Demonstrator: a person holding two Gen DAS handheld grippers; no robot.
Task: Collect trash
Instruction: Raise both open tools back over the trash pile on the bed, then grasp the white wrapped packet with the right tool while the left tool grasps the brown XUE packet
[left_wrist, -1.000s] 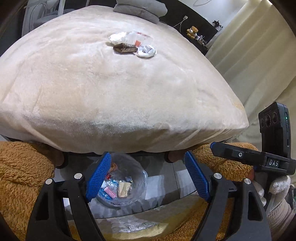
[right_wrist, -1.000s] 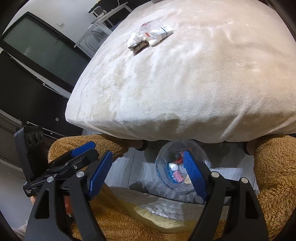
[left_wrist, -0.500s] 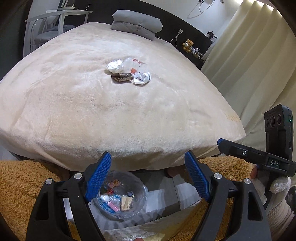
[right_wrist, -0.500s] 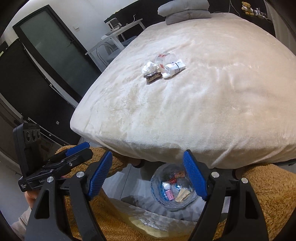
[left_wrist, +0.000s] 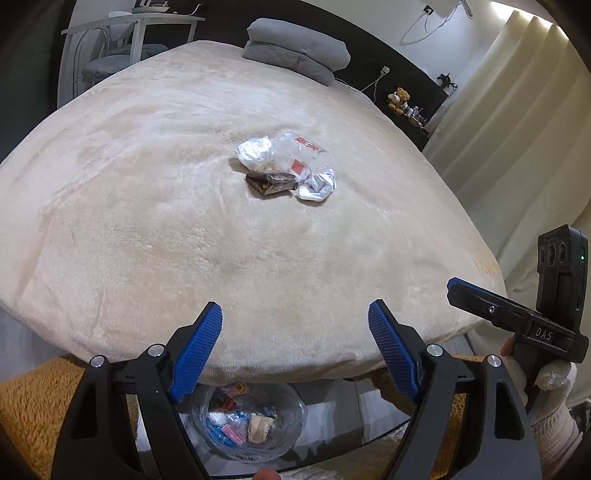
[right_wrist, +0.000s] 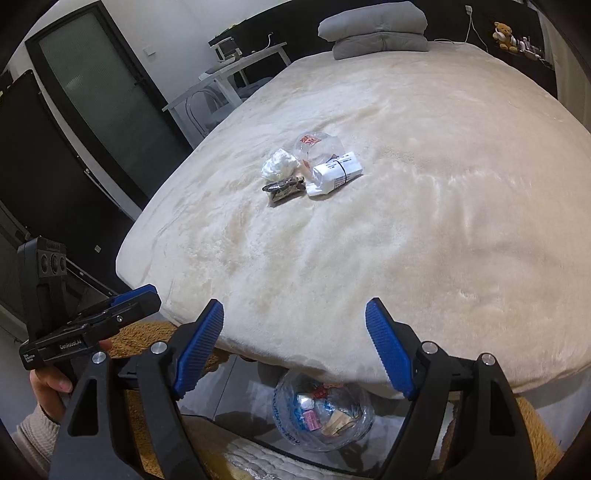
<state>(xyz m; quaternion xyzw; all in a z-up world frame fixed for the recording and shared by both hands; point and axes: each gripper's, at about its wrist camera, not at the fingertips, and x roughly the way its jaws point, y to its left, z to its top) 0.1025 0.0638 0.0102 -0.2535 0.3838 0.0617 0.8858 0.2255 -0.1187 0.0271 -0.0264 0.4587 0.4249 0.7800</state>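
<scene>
A small pile of trash lies mid-bed: a crumpled white tissue (left_wrist: 255, 149) (right_wrist: 279, 164), a clear plastic bag with red print (left_wrist: 299, 151) (right_wrist: 317, 146), a brown wrapper (left_wrist: 273, 181) (right_wrist: 284, 186) and a white printed packet (left_wrist: 317, 184) (right_wrist: 336, 171). A clear bin bag (left_wrist: 251, 424) (right_wrist: 321, 413) with several wrappers sits on the floor at the bed's foot. My left gripper (left_wrist: 295, 332) and right gripper (right_wrist: 293, 328) are both open and empty, held above the bed's near edge, well short of the pile.
The cream plush bed (left_wrist: 147, 229) fills both views. Grey pillows (left_wrist: 295, 55) lie at the head. A brown fuzzy rug (left_wrist: 33, 406) flanks the bin bag. A white desk and chair (right_wrist: 221, 85) stand left, curtains (left_wrist: 517, 129) right.
Both grippers have risen and tilted up from the bin bag at the floor toward the bed top. The trash pile now sits nearer the view centre. Jaws stay open.
</scene>
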